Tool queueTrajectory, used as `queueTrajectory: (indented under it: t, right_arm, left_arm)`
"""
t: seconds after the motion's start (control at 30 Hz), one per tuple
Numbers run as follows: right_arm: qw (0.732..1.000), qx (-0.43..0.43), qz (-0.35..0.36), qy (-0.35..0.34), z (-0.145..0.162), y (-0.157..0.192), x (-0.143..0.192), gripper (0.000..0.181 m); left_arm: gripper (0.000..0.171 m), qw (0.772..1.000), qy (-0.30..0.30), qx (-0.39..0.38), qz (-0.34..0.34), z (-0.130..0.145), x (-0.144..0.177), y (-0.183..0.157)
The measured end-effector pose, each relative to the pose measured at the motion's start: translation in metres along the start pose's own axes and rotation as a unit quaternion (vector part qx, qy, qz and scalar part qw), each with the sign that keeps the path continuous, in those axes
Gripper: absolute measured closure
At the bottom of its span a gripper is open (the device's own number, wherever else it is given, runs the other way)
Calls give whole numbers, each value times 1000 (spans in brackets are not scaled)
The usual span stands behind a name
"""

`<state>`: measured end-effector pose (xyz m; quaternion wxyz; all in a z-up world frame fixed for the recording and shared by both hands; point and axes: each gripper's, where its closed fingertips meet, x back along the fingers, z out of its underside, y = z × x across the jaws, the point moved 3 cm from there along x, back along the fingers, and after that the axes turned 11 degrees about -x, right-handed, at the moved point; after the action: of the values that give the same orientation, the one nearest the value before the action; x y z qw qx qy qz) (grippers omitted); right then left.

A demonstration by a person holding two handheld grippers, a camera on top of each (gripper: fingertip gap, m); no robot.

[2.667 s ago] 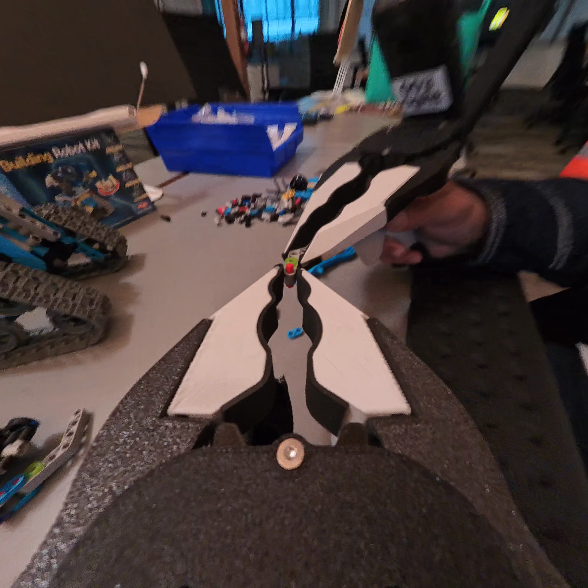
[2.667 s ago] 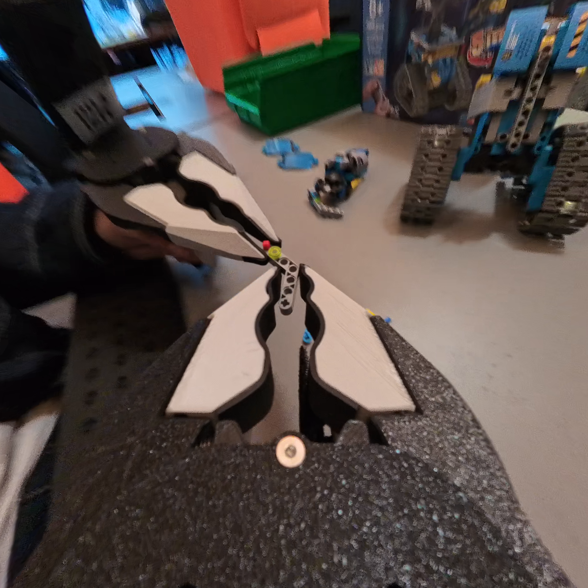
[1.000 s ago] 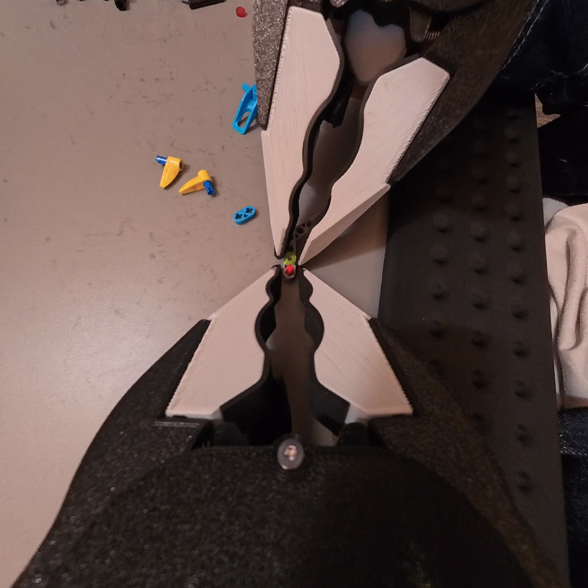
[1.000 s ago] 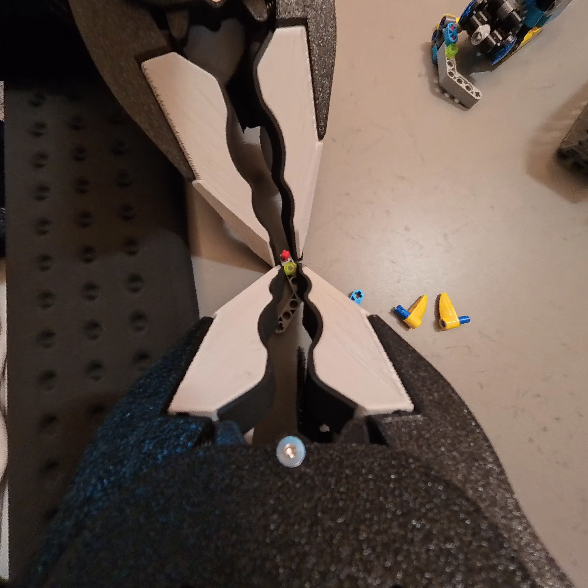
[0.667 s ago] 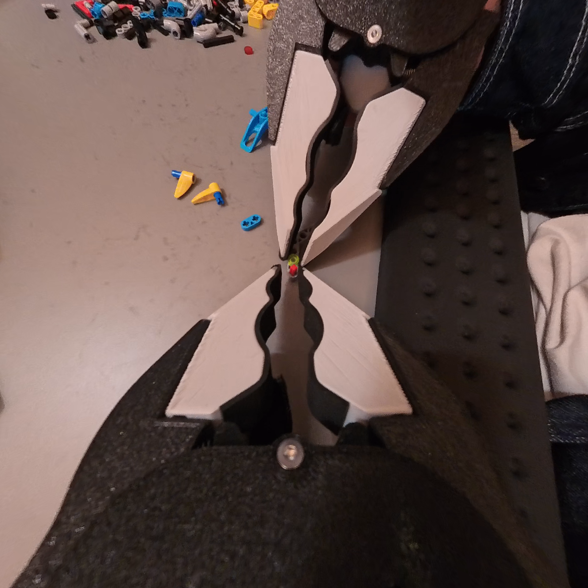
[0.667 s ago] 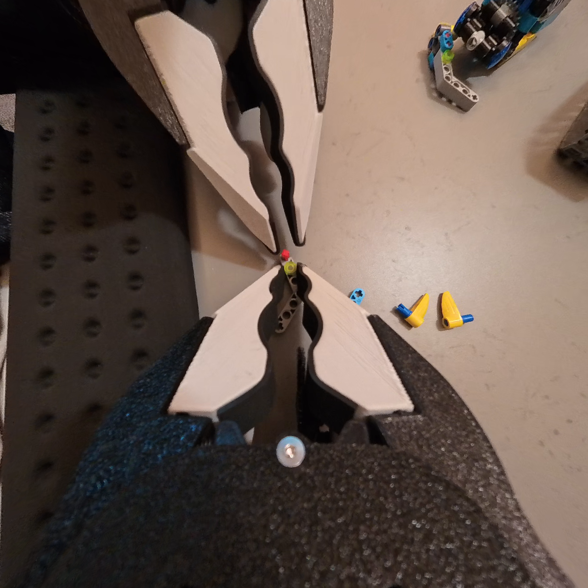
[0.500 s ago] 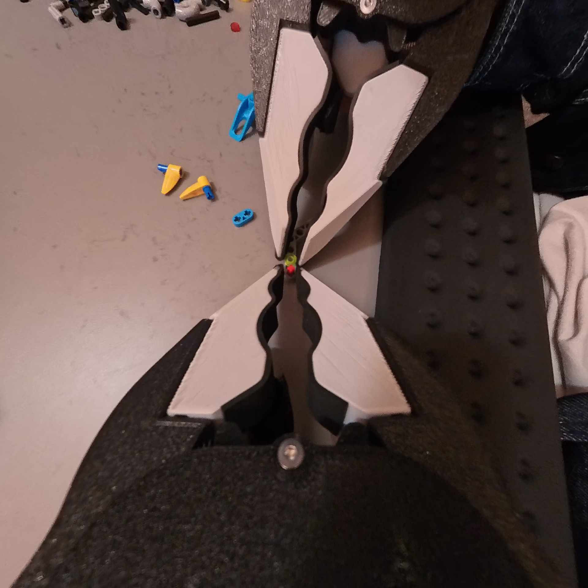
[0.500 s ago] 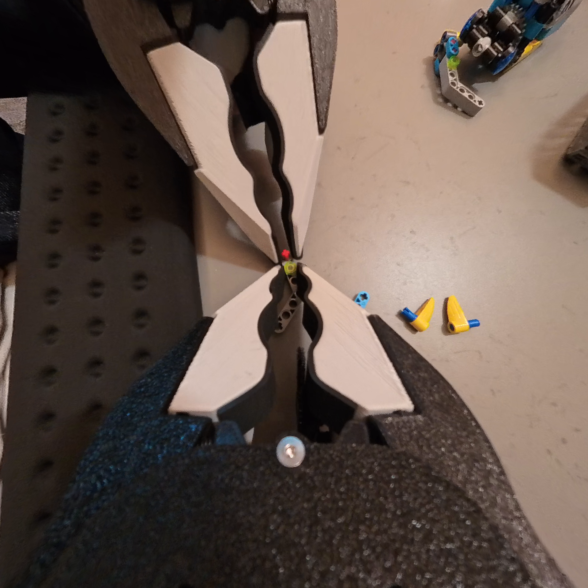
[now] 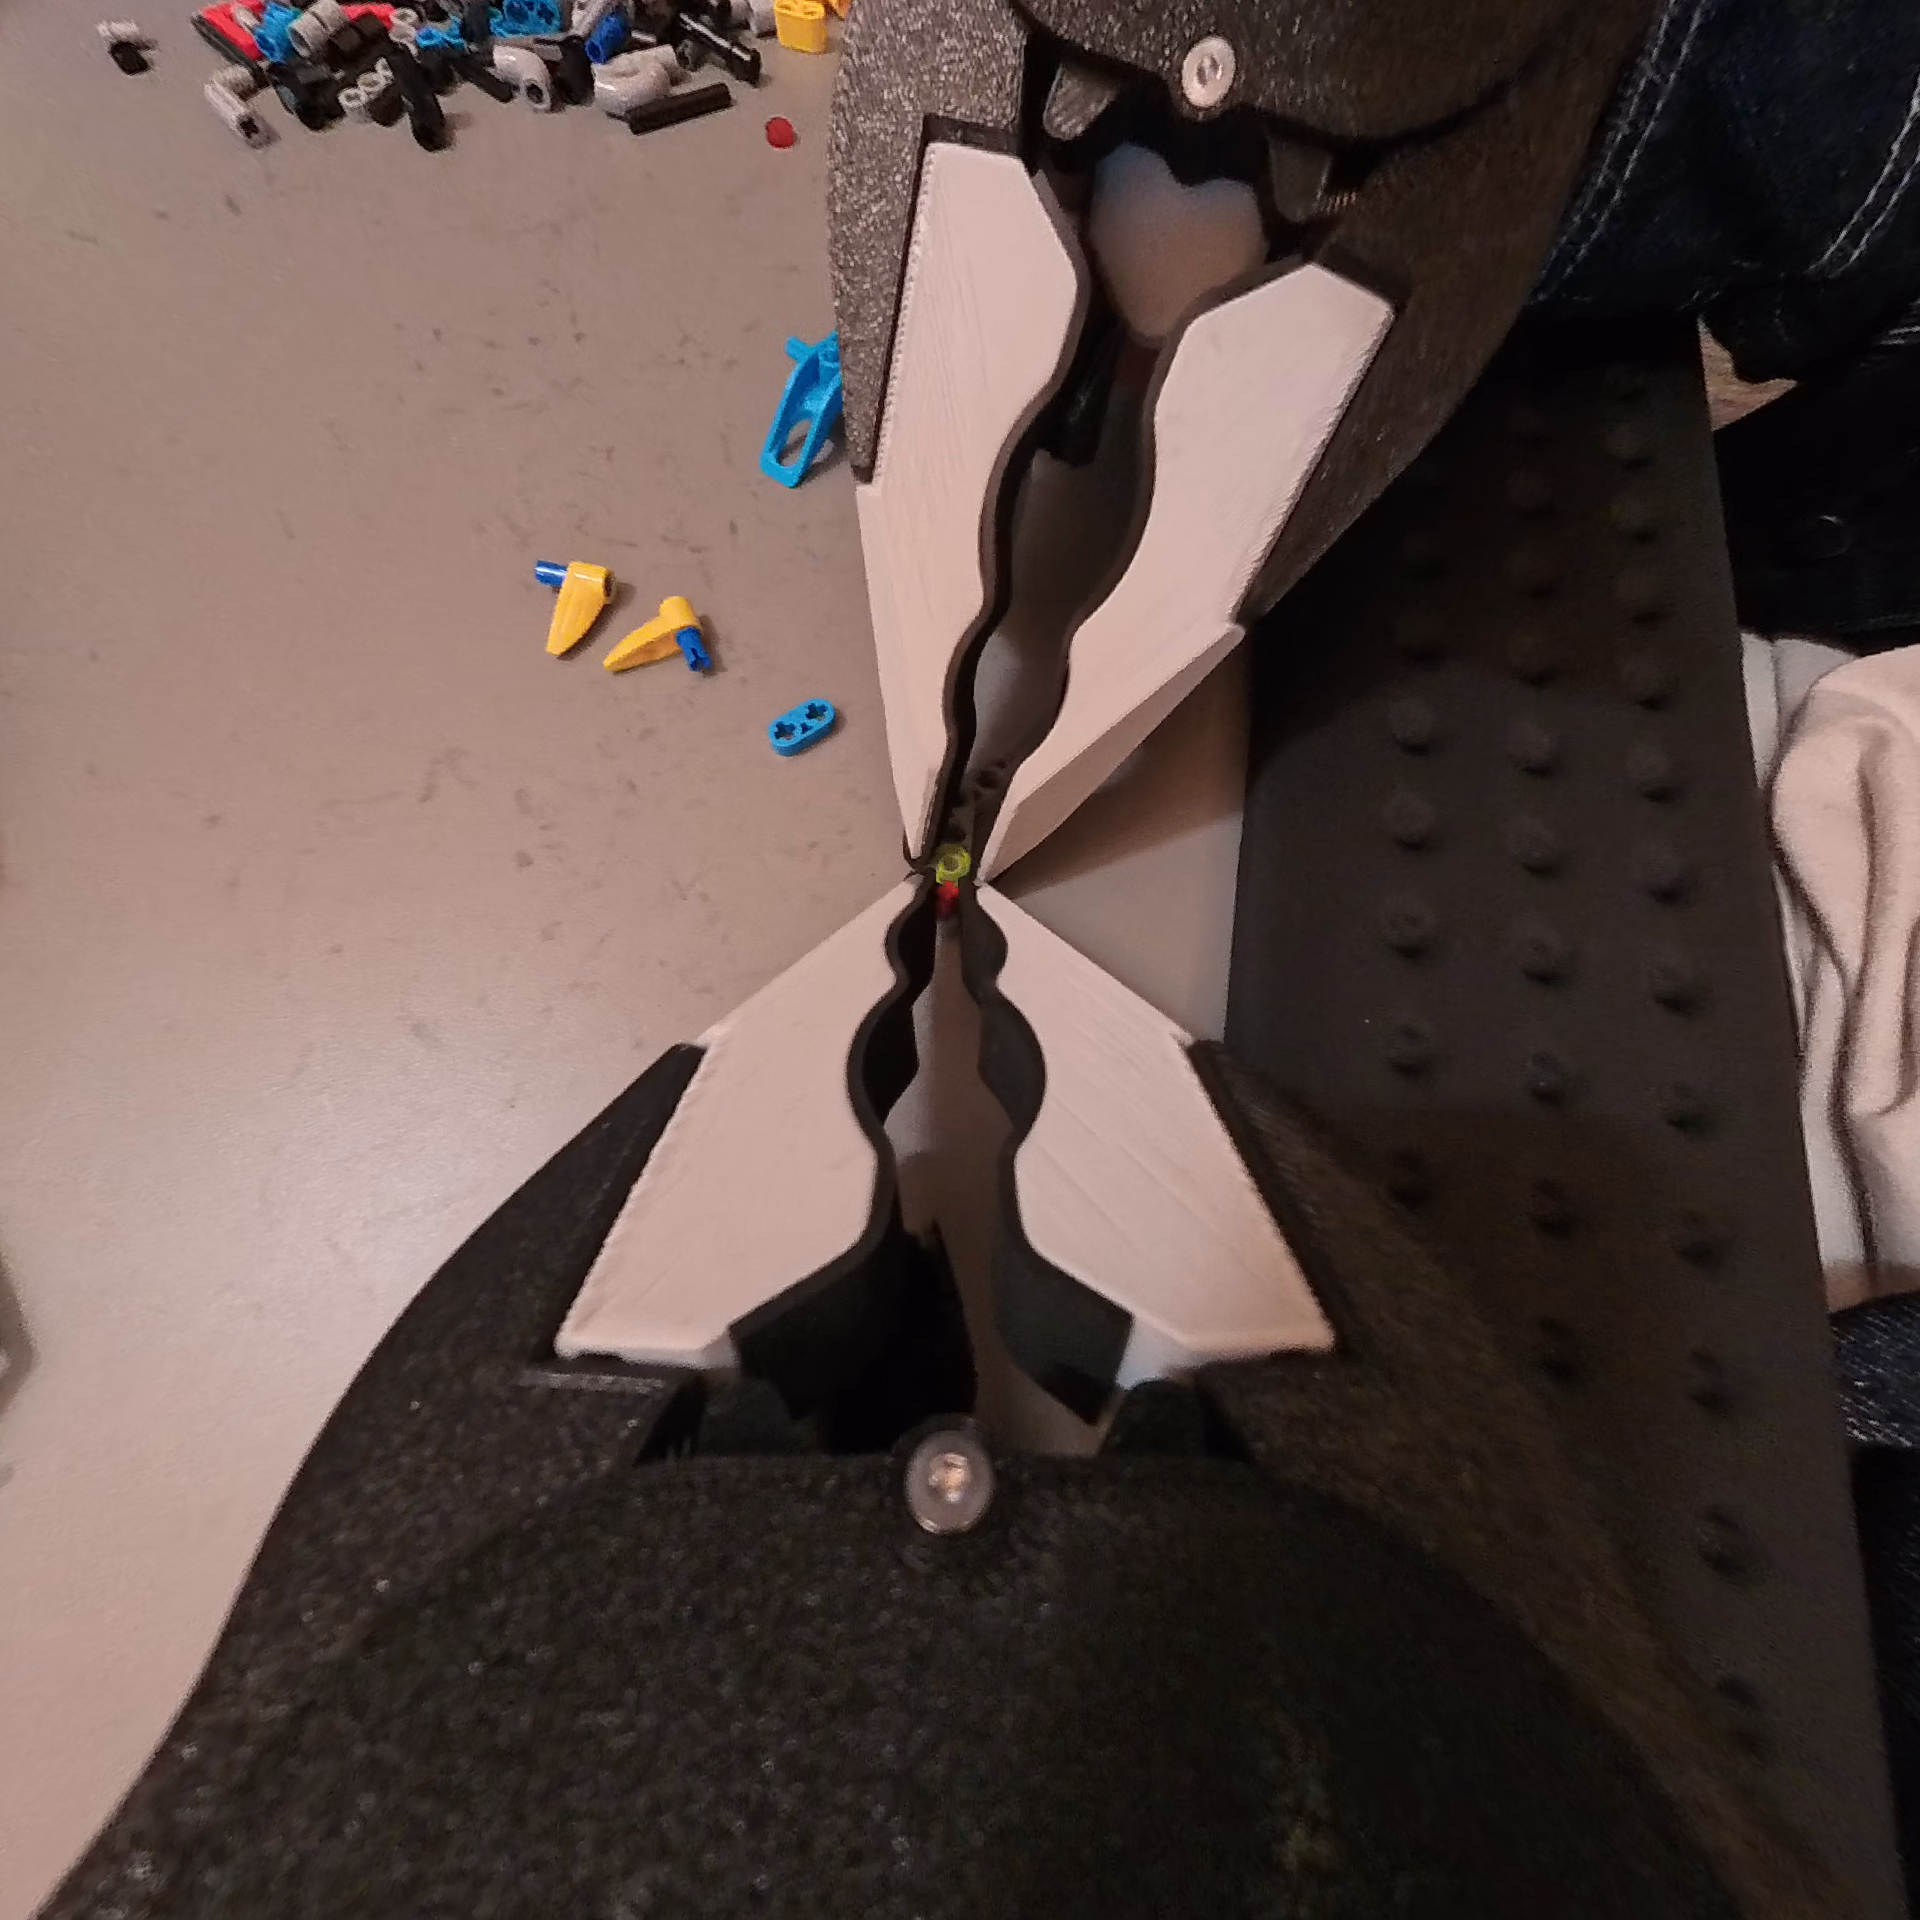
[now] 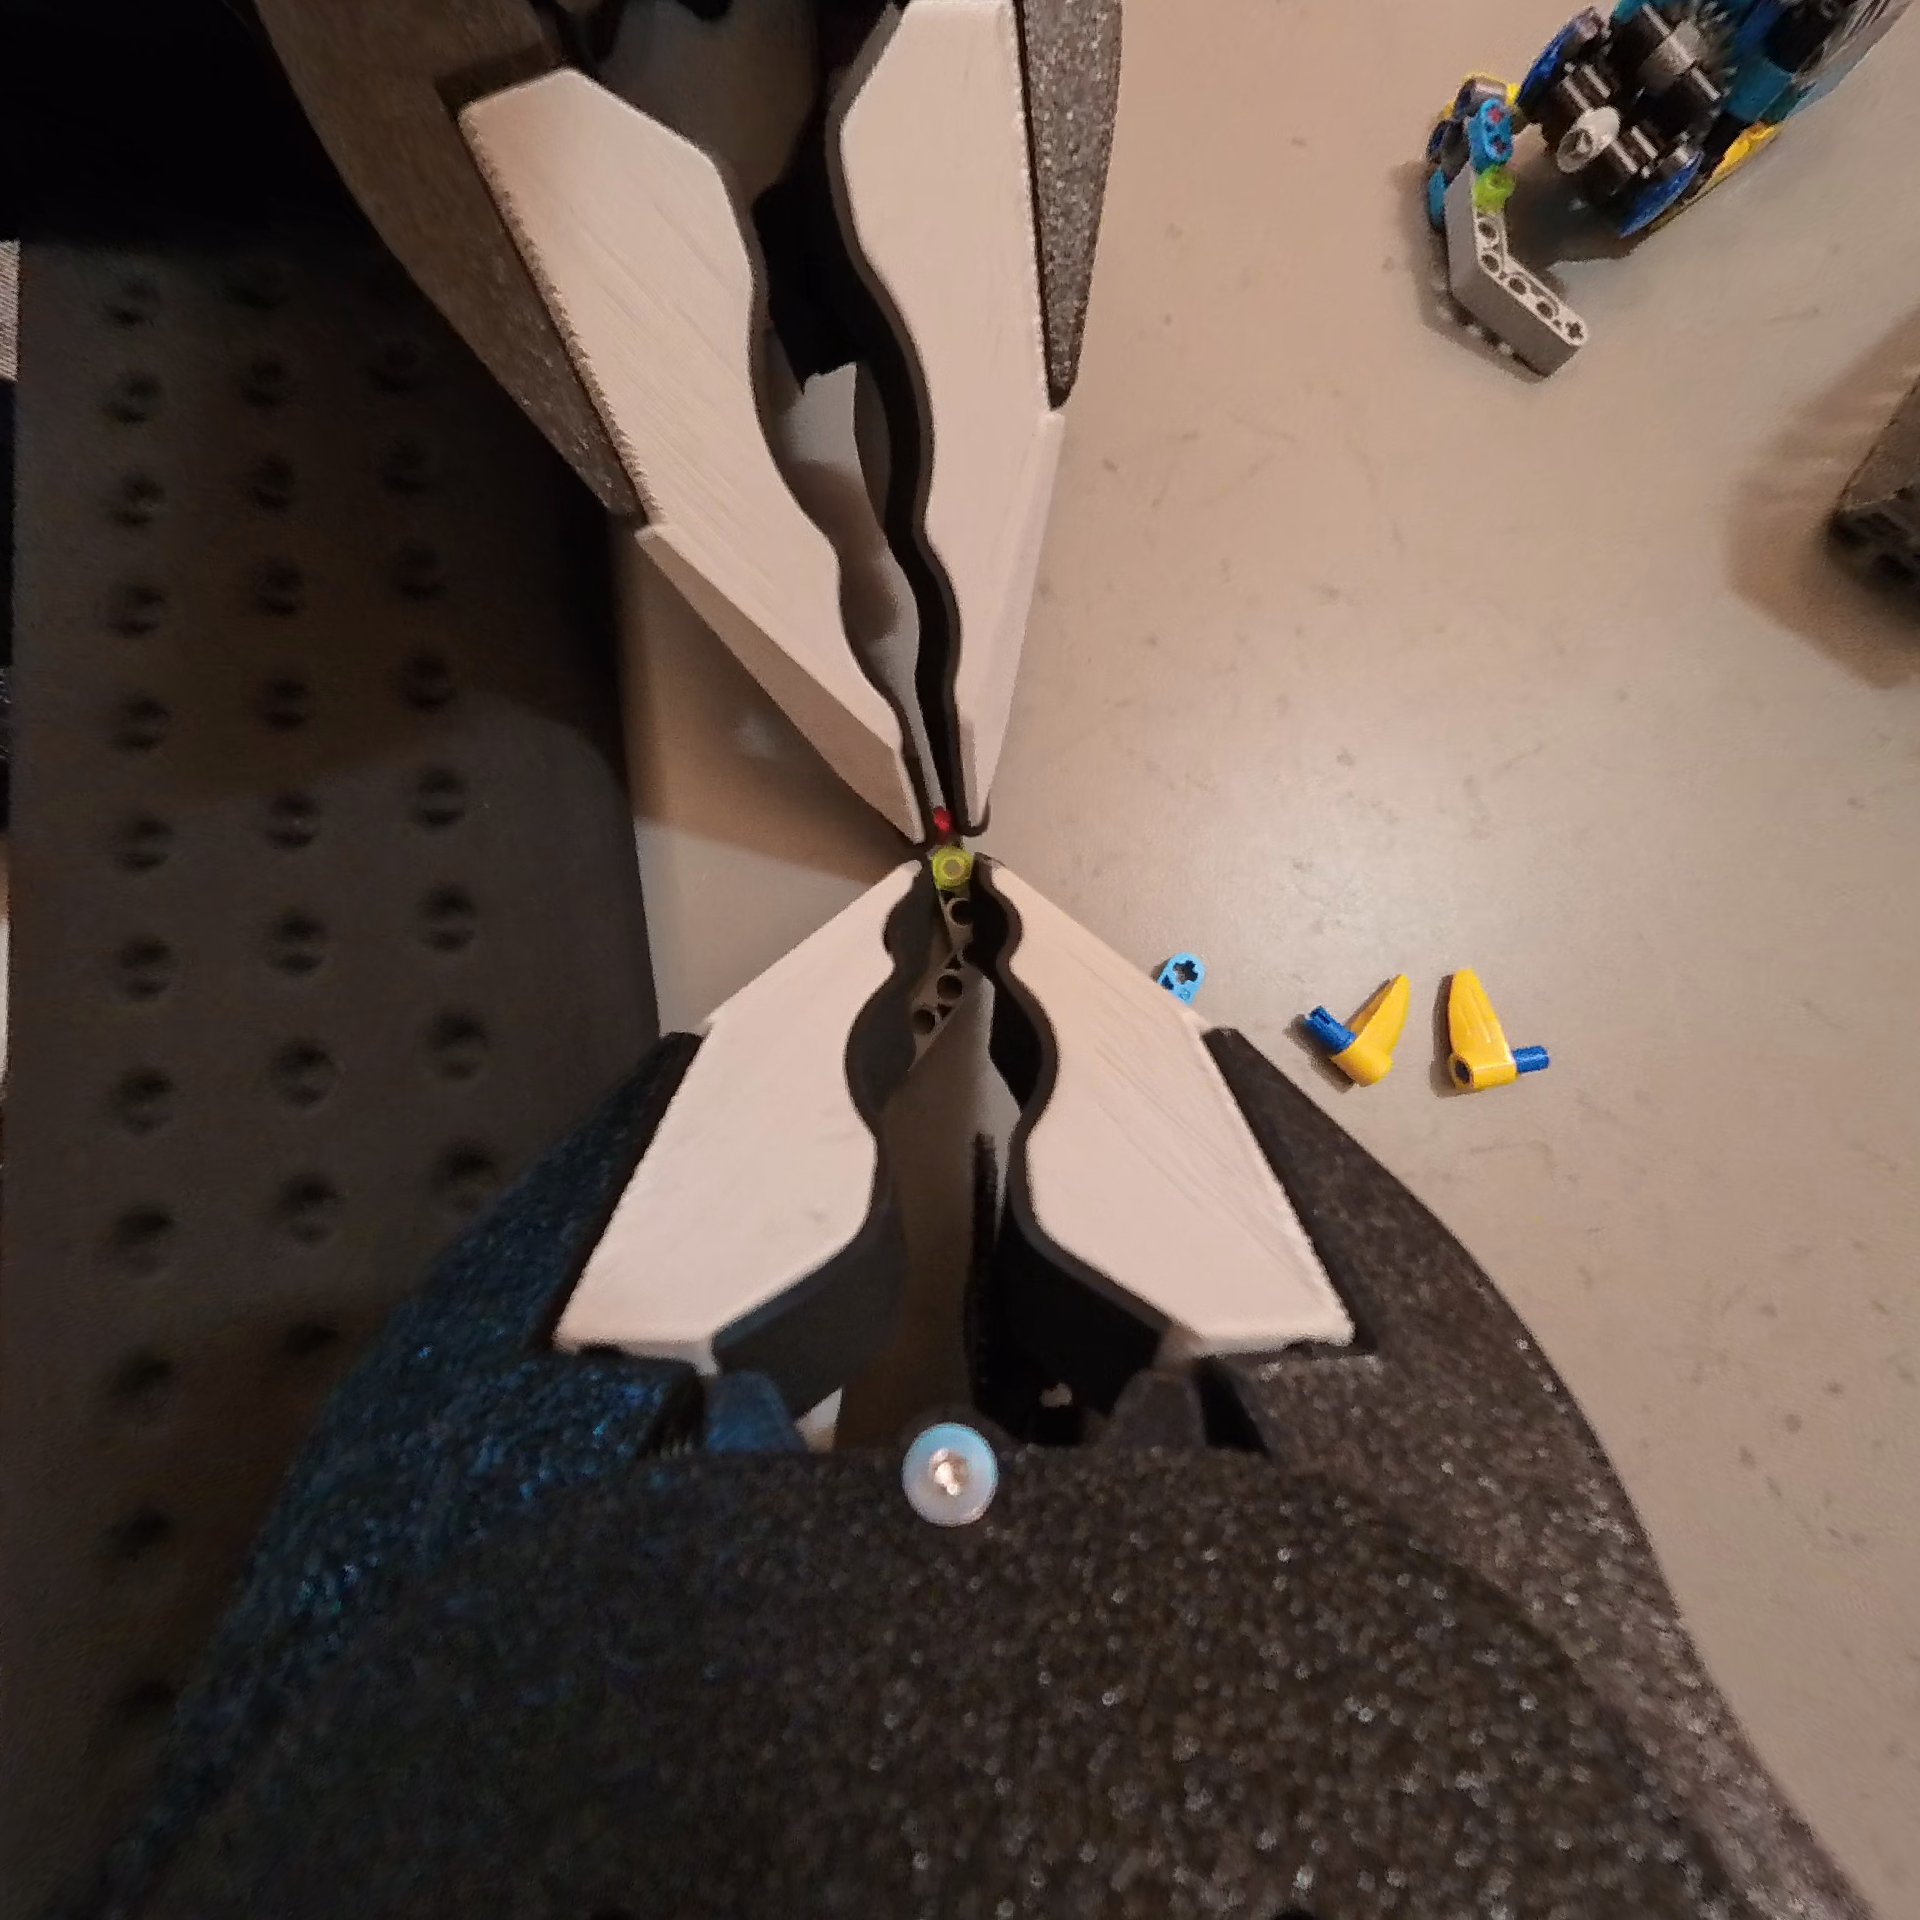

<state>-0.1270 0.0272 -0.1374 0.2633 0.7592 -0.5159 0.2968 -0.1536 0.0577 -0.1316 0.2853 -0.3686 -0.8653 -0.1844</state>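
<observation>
Frame centre: right gripper (image 10: 954, 883) clamped on dark grey holed beam (image 10: 943, 982) with lime bush (image 10: 950, 865). Left gripper (image 9: 945, 902) pinches red pin (image 9: 947, 900), apparently seated in bush; tips closer than 0.5 s ago. Yellow pieces (image 9: 623, 627) upper left.

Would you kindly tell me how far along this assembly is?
Done: the right hand-held gripper is shut on a grey beam carrying a lime bush. In hand: the left hand-held gripper pinches a red pin at that bush; seating unclear. Left: yellow pieces lie loose.
</observation>
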Motion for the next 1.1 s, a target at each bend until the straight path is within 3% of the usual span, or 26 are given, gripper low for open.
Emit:
queueTrajectory:
  t: [0.23,0.3,0.33,0.37,0.4,0.53,0.63,0.7,0.8,0.87,1.0,1.1]
  right_arm:
    - [999,-11,20,22,-3,-2,-2,176]
    - [999,-13,19,27,-3,-2,-2,176]
    - [999,-15,16,27,-3,-2,-2,176]
    - [999,-18,16,27,-3,-2,-2,176]
    - [999,-15,19,28,-3,-2,-2,176]
    - [999,-17,21,31,-2,-2,0,176]
    - [997,-29,61,47,4,-16,10,176]
    - [997,-42,61,5,-5,-21,15,172]
    - [988,-41,76,-128,-43,-22,35,149]
    - [966,-16,131,-223,-67,-20,52,154]
    - [958,-19,154,-242,-80,-10,46,154]
    - [959,-22,157,-233,-81,-10,43,168]
  left_arm:
    - [171,999,-37,9,-18,-7,7,5]
    - [170,975,-213,64,-5,-47,42,11]
    - [171,972,-218,81,-38,-43,49,25]
    - [170,981,-161,78,-78,-24,45,35]
    - [170,982,-143,86,-82,-17,42,37]
    - [170,960,-247,115,-72,-38,64,41]
    - [169,947,-274,157,-62,-36,72,48]
    - [170,934,-309,177,-37,-42,77,48]
    - [169,912,-340,230,3,-43,79,50]
    - [169,903,-352,246,13,-44,80,51]
    - [169,910,-332,246,14,-43,72,48]
    - [169,920,-317,230,7,-43,68,44]
